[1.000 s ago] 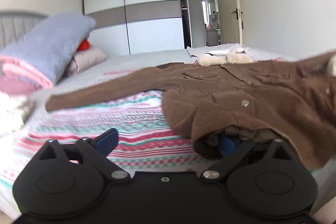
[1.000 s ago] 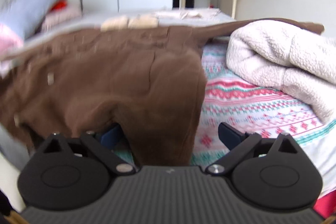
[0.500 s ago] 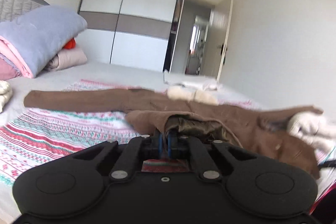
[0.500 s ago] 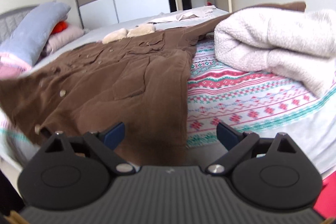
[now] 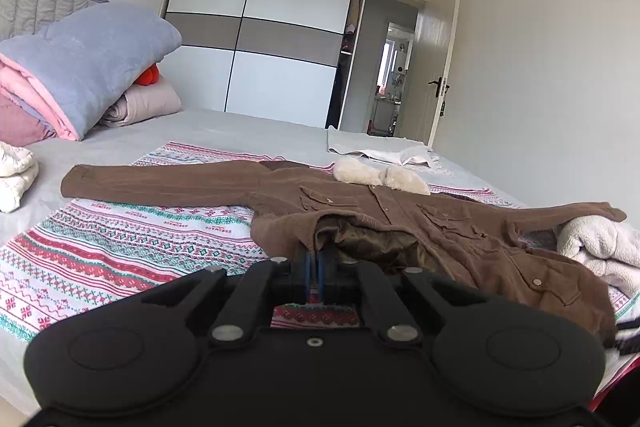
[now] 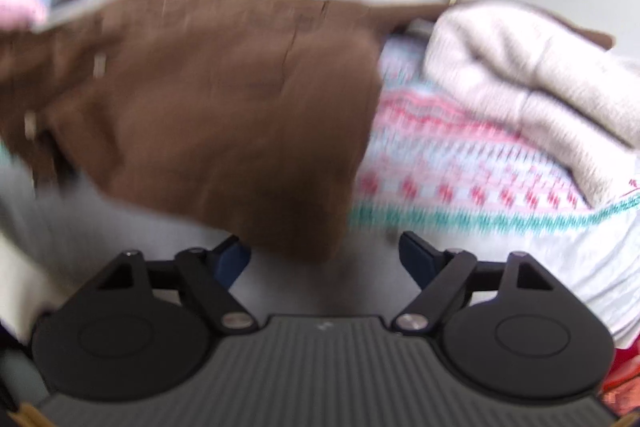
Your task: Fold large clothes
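The brown coat (image 5: 400, 219) lay spread across the bed (image 5: 120, 239), sleeves out to either side. The left claw (image 5: 314, 267) was pinched shut on its near hem, lining showing. The right claw (image 6: 324, 255) gaped wide and held nothing, the coat's other corner hanging just above it. Lifting with one corner only risked a skewed fold; the far sleeve could drag the white blanket (image 5: 600, 243) it touched.

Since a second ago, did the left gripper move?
Yes. The left gripper has shut on the brown coat hem and tilted up: the wardrobe now shows whole, with ceiling above.
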